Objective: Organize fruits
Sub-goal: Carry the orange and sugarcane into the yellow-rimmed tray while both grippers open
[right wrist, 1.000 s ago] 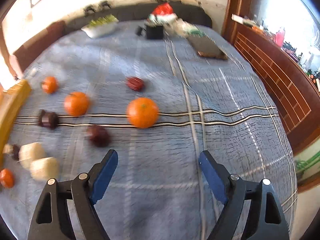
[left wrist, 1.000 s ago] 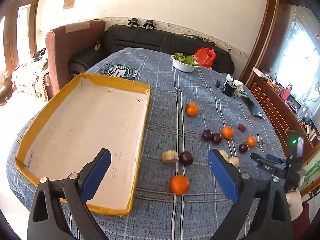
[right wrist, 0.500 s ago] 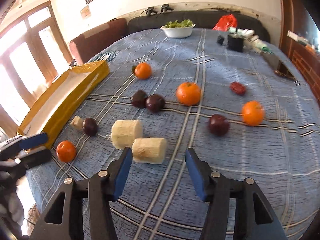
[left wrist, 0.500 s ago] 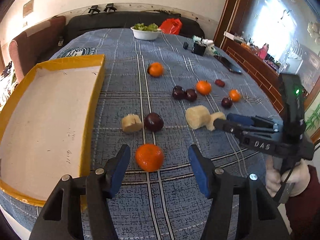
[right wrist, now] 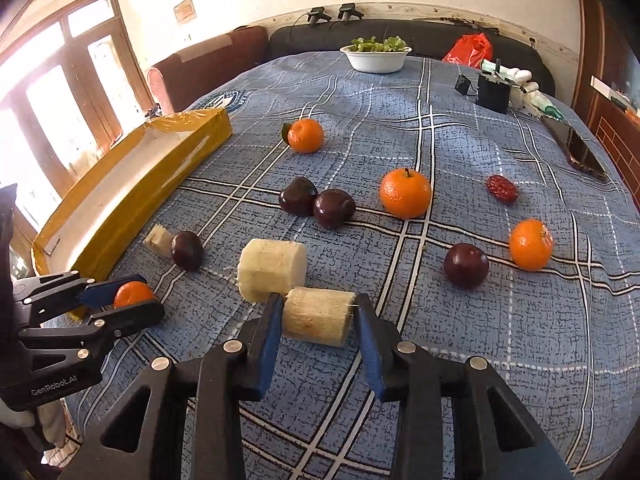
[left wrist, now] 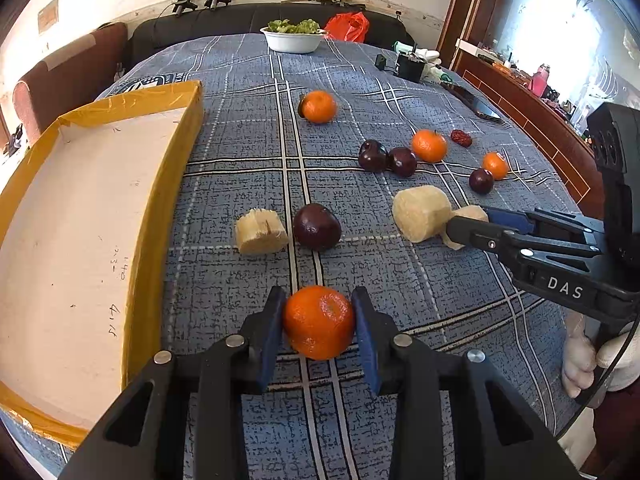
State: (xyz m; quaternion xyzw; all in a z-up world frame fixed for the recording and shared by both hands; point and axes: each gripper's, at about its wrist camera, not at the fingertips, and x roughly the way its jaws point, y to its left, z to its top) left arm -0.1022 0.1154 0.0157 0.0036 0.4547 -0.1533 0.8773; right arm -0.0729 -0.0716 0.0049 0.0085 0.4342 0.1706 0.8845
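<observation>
At the bottom centre of the left wrist view, the left gripper has just been closing, and its blue pads now press both sides of the nearest tangerine, which rests on the blue plaid cloth. At the bottom centre of the right wrist view, the right gripper has likewise just been closing and now clamps the pale cut cylinder by its two flat ends; a second, larger pale cylinder lies touching it, just beyond. Risk: the tangerine is round and soft-skinned, so an off-centre grip could let it roll out on lifting, and excess pressure could bruise it. Risk: the fibrous cylinder may drag its touching neighbour when raised. Further up the frame lie dark plums, more tangerines and a red date, all loose on the cloth. At the left edge, the yellow-taped cardboard tray holds no fruit. At the top centre, a white bowl holds green leaves.
</observation>
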